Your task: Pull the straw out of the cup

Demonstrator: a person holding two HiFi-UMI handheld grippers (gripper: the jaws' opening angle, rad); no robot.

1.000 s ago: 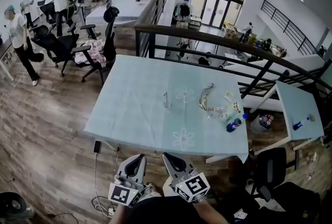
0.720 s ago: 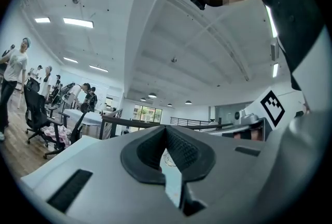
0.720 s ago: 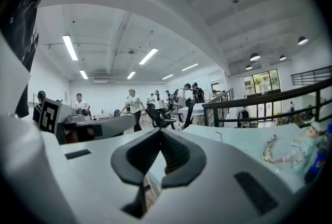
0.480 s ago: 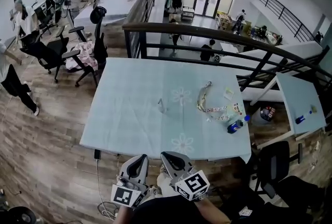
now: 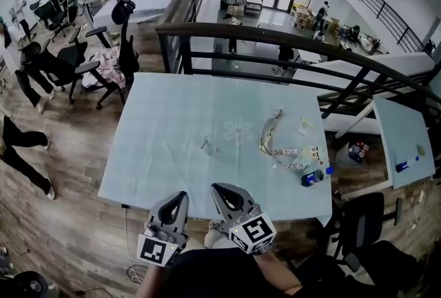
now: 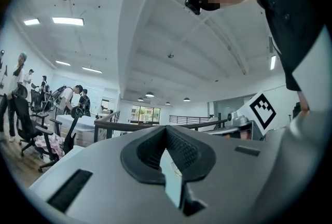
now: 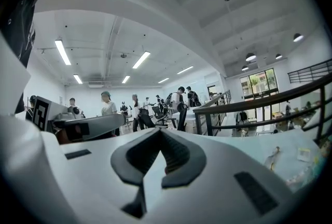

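The left gripper (image 5: 181,197) is held low at the near edge of the tabletop (image 5: 155,152). Its own view shows the dark fingers (image 6: 182,151) closed tip to tip with nothing between them. Up and slightly right of it, well out on the pale blue surface and well apart from both tools, stands the small clear cup (image 5: 209,147). The straw shows only as a short pale line rising from it, so its long axis reads as roughly upright, though any lean is too small to tell. The right gripper (image 5: 219,189) sits just beside the left one, pointing the same way across the tabletop. Its fingers (image 7: 176,154) are also pressed together and empty. The cup lies straight ahead of the pair and a shade closer to the right gripper's line, so that hand looks the nearer one for reaching forward. Either hand would first have to spread its fingers before closing on the straw from the side or steadying the cup. Further right lie a patterned lanyard (image 5: 277,145) and, near the corner, a bottle (image 5: 311,178), both clear of the path. Compared with a second ago, both grippers have come forward from over the wooden floor to the tabletop's near edge. The cup now sits closer to them, and the cup, lanyard and bottle have kept their places.
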